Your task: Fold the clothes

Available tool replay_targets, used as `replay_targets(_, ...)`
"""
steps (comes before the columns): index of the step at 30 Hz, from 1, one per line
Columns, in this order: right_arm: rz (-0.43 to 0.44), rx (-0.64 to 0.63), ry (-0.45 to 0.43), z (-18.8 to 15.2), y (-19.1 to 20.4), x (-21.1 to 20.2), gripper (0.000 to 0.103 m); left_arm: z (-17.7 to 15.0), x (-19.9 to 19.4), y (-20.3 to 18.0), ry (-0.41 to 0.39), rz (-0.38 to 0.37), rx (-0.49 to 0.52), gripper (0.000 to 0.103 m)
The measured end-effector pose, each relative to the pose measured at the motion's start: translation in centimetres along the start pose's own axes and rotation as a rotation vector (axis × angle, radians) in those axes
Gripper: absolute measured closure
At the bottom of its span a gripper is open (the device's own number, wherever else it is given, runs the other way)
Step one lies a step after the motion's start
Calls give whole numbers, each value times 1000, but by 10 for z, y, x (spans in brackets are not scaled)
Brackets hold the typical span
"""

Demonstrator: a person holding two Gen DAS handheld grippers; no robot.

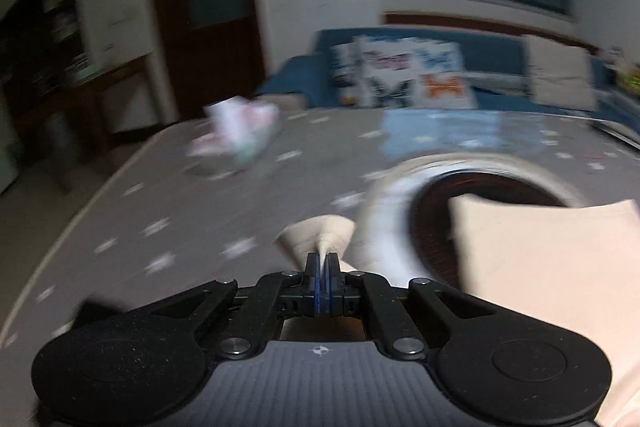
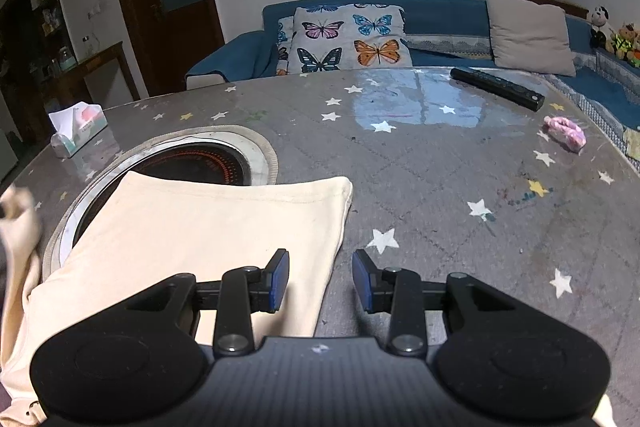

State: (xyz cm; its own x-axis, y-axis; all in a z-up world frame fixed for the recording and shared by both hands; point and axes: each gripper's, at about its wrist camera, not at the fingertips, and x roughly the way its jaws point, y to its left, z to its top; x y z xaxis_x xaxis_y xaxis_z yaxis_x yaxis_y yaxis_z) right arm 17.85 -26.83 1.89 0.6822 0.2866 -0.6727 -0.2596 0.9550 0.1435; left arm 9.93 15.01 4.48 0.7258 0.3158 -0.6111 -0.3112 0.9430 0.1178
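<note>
A cream garment [image 2: 208,227] lies flat on the grey star-patterned table [image 2: 440,167], partly over a round dark burner. In the left wrist view, which is blurred, my left gripper [image 1: 323,257] is shut on a pinched corner of the cream garment [image 1: 316,235], lifted off the table; the rest of the cloth [image 1: 552,259] spreads at the right. That raised corner [image 2: 16,211] shows at the far left of the right wrist view. My right gripper [image 2: 320,275] hovers open over the garment's right edge, left pad above the cloth, right pad above bare table.
A tissue box [image 2: 78,129] stands at the table's far left. A black remote [image 2: 498,89] and a pink cloth item [image 2: 566,133] lie at the far right. The round burner [image 2: 192,163] has a pale rim. Behind the table is a blue sofa with cushions [image 2: 348,39].
</note>
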Motion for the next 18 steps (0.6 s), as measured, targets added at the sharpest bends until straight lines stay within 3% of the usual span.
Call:
replay_targets(2,-1,8,6,0,-2,3,68,-6,-1,19,52,68,-26,97)
replay_targets(4,-4,13,12,0,-4,6,68,-5,-4,22,67,56,-33,96)
replay_targets(6,-8,15,19,1,-6,9,69,-4,-8,25,78,38,-39,86)
replay_targets(9,-9,15,32,3,-8,16,69,9,-7,-1,58,-61,2,67)
replay_targets(13,-10,19,41,7,-10,26,71,28,14,-55,52,-224,88,63)
replay_targets(18,-2,18,47,12,-10,36,79,40,59,-109,100,-287,161,62)
